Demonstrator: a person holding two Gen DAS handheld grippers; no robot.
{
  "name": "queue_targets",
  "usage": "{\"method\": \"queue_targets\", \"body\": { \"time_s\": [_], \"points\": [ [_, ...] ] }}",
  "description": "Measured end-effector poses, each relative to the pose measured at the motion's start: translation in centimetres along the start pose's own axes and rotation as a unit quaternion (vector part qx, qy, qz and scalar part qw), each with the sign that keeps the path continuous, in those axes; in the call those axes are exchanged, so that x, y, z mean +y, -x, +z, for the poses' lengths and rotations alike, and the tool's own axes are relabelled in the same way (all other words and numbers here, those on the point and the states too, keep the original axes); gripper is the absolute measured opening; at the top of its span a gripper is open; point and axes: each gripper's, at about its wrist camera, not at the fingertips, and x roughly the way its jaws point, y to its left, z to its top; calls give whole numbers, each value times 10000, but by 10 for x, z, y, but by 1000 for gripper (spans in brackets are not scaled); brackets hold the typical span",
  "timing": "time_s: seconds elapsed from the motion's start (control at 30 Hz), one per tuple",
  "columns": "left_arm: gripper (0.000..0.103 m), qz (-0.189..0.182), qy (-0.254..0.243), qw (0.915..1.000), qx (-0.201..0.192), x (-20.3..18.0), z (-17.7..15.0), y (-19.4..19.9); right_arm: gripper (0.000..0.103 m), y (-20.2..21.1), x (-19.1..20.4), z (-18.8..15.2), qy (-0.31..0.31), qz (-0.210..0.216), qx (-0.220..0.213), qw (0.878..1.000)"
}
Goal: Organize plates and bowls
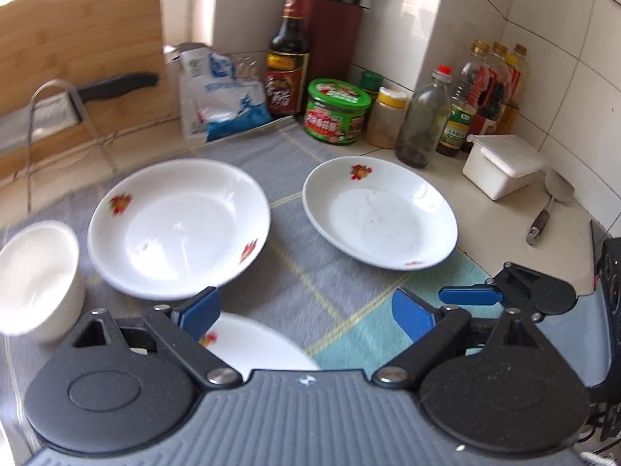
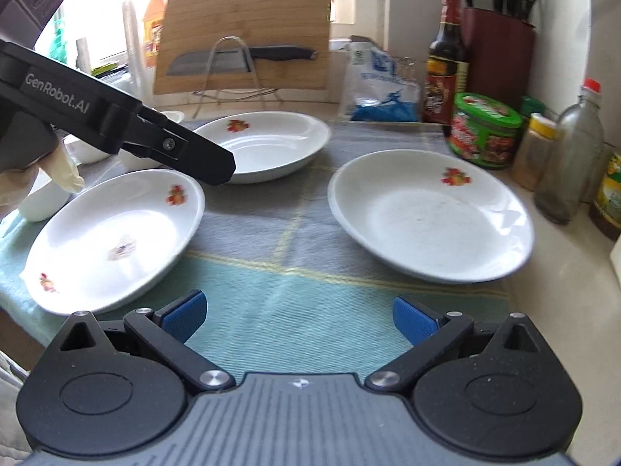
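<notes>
Here my left gripper (image 1: pixel 306 312) hangs above the grey and teal checked cloth (image 1: pixel 341 303), its blue-padded jaws spread wide with nothing between them; part of a white ceramic plate with small red flower prints (image 1: pixel 256 343) shows just under its left finger. My right gripper (image 2: pixel 299 316) is likewise agape and empty over the teal band of the cloth. In the right wrist view that same near-left plate (image 2: pixel 112 240) lies at the cloth's left edge, the black arm of my left gripper crossing above its far rim. A second flowered white plate (image 2: pixel 268 143) sits farther back, and a third (image 2: pixel 431 213), faintly smudged inside, rests to the right, apart from the other two. A plain white ceramic bowl (image 1: pixel 37 279) stands at the far left, just beside the back plate. Behind the cloth, a dark sauce bottle (image 1: pixel 288 54) and a green-lidded round tub (image 1: pixel 337 110) line the tiled wall, and a bamboo cutting board (image 2: pixel 248 31) leans upright with a black-handled cleaver (image 2: pixel 248 60) in a wire rack before it.
</notes>
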Motion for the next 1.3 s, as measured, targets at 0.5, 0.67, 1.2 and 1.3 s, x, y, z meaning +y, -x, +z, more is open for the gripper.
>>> {"method": "queue_targets", "body": {
  "time_s": [0.5,0.67,1.2,1.3],
  "points": [
    [94,693,168,9974,-143,47,-44,56,103,-6,68,-13,575,514,315,9965],
    [95,873,309,9954,-231,65,-53,71,103,-7,91,-14,800,695,295,9939],
    [95,1019,670,9924,-163,93,-67,77,103,-33,105,-4,1311,1010,385,9854],
    [95,969,638,9932,-72,93,-64,72,103,-33,103,-6,1423,1141,271,9828]
  ]
}}
